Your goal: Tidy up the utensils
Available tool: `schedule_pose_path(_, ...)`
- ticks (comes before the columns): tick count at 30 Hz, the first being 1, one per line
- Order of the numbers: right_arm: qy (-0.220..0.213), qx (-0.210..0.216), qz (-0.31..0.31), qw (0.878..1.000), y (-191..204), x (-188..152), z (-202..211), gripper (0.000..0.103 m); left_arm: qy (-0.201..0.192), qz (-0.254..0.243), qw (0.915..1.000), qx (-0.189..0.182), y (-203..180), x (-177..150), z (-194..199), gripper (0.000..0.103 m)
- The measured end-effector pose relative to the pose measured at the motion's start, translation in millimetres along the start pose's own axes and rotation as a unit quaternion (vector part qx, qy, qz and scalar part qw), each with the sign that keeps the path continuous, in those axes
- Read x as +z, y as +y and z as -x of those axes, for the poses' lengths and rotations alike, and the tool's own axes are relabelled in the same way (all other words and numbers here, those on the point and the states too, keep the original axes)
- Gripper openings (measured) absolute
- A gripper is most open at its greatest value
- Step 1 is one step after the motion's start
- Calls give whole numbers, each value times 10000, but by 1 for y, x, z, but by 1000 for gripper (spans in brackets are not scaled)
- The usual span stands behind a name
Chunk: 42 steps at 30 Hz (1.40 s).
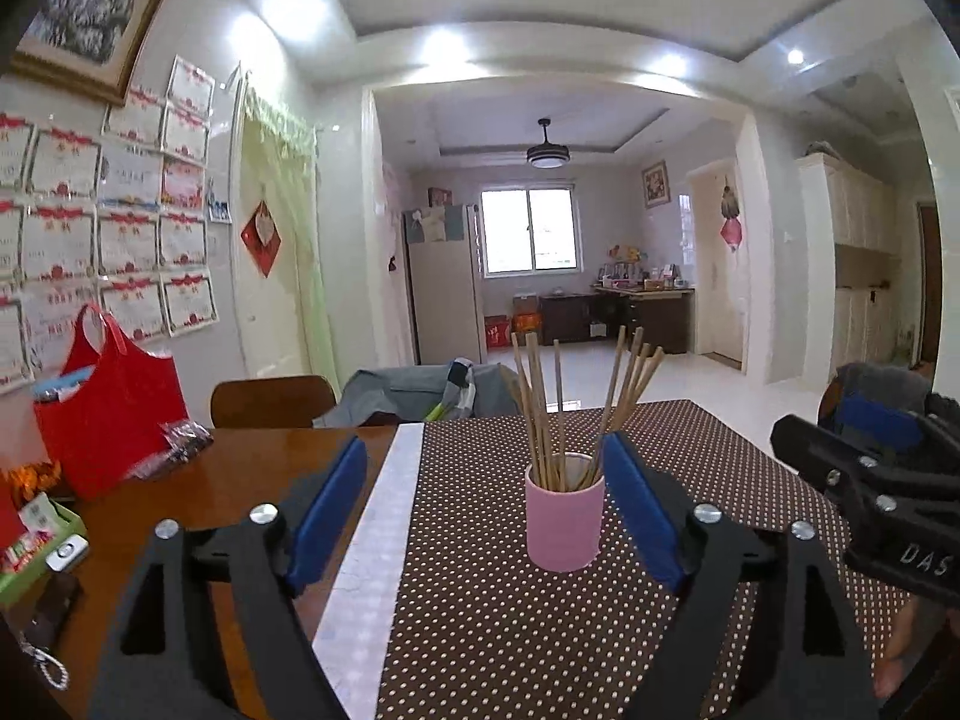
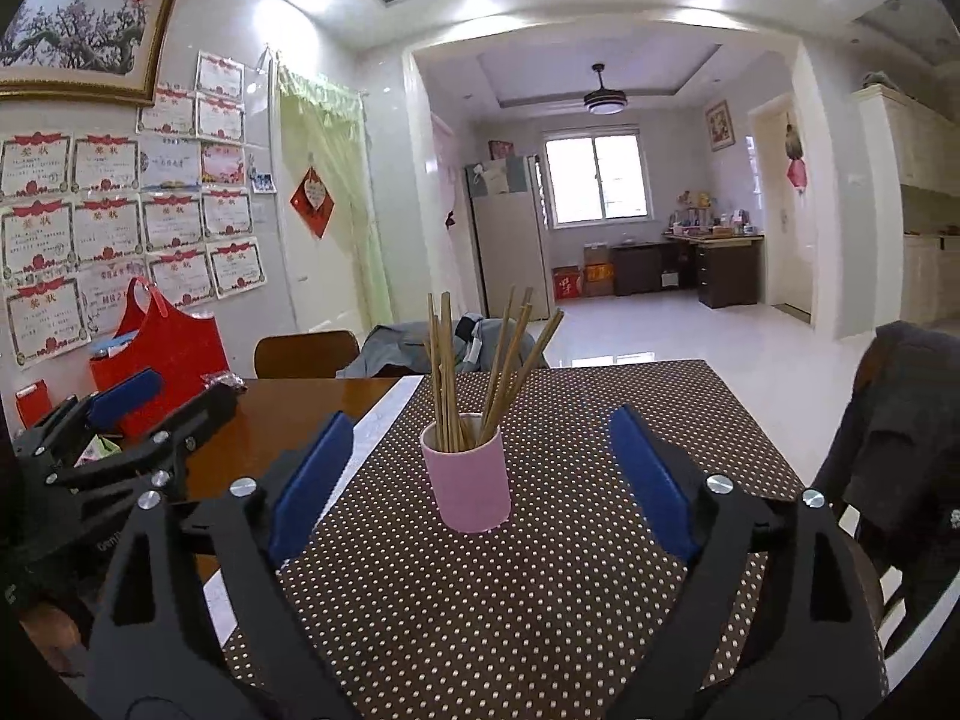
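A pink cup (image 1: pixel 564 516) (image 2: pixel 471 480) stands upright on the brown dotted tablecloth (image 1: pixel 480 612) (image 2: pixel 540 600), with several wooden chopsticks (image 1: pixel 540 408) (image 2: pixel 444 372) fanned out in it. My left gripper (image 1: pixel 483 450) is open, and the cup sits just beyond its blue pads, close to the right-hand one. My right gripper (image 2: pixel 480 420) is also open, with the cup a little ahead of the gap between its pads. Nothing touches either pair of pads. Each gripper shows at the edge of the other's view: the right gripper (image 1: pixel 870 468) and the left gripper (image 2: pixel 120 420).
A red bag (image 1: pixel 114 414) (image 2: pixel 168 348) stands on the bare wooden table (image 1: pixel 252 468) at the left, beside a green box (image 1: pixel 36 540) of packets. A brown chair (image 1: pixel 273 399) and grey clothing (image 1: pixel 408 390) are at the far edge. A dark jacket (image 2: pixel 900 420) hangs at the right.
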State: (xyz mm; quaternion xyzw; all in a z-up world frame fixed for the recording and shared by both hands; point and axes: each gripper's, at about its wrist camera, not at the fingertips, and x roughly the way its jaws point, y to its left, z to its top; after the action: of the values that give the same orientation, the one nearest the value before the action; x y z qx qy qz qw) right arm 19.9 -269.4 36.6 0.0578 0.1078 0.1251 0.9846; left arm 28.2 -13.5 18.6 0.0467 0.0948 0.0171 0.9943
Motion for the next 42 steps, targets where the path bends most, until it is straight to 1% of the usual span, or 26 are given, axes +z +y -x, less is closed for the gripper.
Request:
schedule_pose_path(4, -127, -69, 36, 9999, 6, -3, 19, 89, -82, 43, 9999, -74, 0, 2, 19, 80)
schedule_pose_path(7, -270, -180, 356, 9988, 19, -3, 30, 91, -115, 168, 9997, -163, 3, 3, 29, 82)
schedule_pose_path(10, -563, -372, 678, 9954, 32, -4, 44, 94, -162, 165, 9996, -174, 6, 3, 37, 82)
schedule_pose_path(13, -653, -419, 776, 9940, 37, -3, 48, 95, -152, 175, 9996, -161, 7, 5, 41, 82)
schedule_pose_path(18, -643, -359, 679, 9950, 35, -1, 49, 95, -167, 292, 9991, -251, 11, 8, 43, 82)
schedule_pose_path(23, -618, -378, 671, 9951, 34, -1, 47, 95, -224, 243, 9993, -172, 8, 7, 43, 82)
schedule_pose_path(27, -599, -424, 698, 9949, 34, 1, 46, 95, -244, 245, 9992, -179, 8, 7, 43, 83)
schedule_pose_path(42, -545, -352, 621, 9960, 30, 2, 42, 95, -313, 200, 9992, -151, 2, 8, 41, 82)
